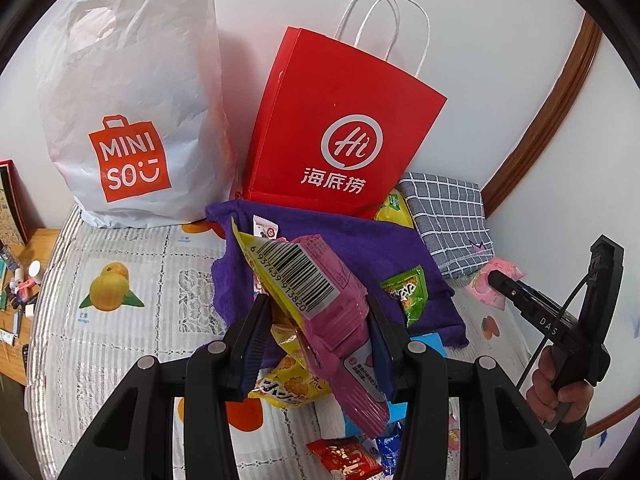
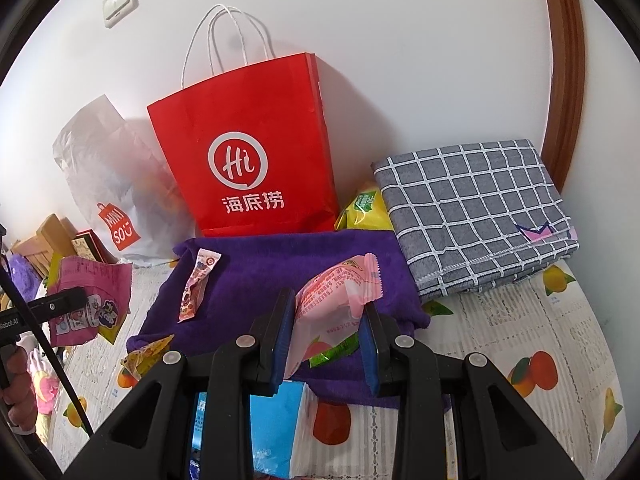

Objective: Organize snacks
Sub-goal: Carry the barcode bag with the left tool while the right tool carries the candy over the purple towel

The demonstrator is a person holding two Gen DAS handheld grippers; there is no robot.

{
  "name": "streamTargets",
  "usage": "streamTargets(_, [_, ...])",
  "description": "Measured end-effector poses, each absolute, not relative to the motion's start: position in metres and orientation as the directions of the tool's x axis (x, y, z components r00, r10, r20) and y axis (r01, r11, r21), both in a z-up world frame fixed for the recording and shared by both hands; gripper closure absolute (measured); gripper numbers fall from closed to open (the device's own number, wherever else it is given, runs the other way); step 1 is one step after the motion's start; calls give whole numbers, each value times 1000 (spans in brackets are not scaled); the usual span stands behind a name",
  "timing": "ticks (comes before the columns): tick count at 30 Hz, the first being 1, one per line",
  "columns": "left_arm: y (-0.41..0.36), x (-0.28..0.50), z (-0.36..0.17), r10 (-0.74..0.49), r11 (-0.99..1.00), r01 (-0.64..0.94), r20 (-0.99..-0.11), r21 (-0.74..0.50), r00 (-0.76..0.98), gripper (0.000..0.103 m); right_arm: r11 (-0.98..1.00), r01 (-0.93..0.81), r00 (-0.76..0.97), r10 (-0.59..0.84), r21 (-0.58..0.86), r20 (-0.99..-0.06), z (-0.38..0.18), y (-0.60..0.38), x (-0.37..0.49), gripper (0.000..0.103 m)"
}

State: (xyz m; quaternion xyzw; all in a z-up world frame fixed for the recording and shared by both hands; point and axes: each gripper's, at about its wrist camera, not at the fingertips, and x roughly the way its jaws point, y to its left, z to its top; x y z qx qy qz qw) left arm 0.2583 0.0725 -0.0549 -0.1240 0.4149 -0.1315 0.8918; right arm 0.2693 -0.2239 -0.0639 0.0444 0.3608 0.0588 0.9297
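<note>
Snacks held both sides: left gripper (image 1: 316, 316) clamps magenta barcoded foil packet (image 1: 320, 300), right gripper (image 2: 326, 320) clamps pale-pink wrapped cake (image 2: 328, 308), red paper bag (image 2: 248, 152) far, just beyond the purple towel (image 2: 288, 264).

The paper bag (image 2: 248, 152) stood against the wall behind the towel (image 2: 280, 264), with the plastic bag (image 2: 108, 184) to its left and the folded cloth (image 2: 476, 208) to its right, a snack stick (image 2: 198, 286) lying on the towel's left part.
</note>
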Motion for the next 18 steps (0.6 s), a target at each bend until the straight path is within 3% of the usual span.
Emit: streamTargets(18, [82,286,-54,-308,944,105,-719,-313,623,60,990,-82,743,140,119,-654,-66,-236,297,72])
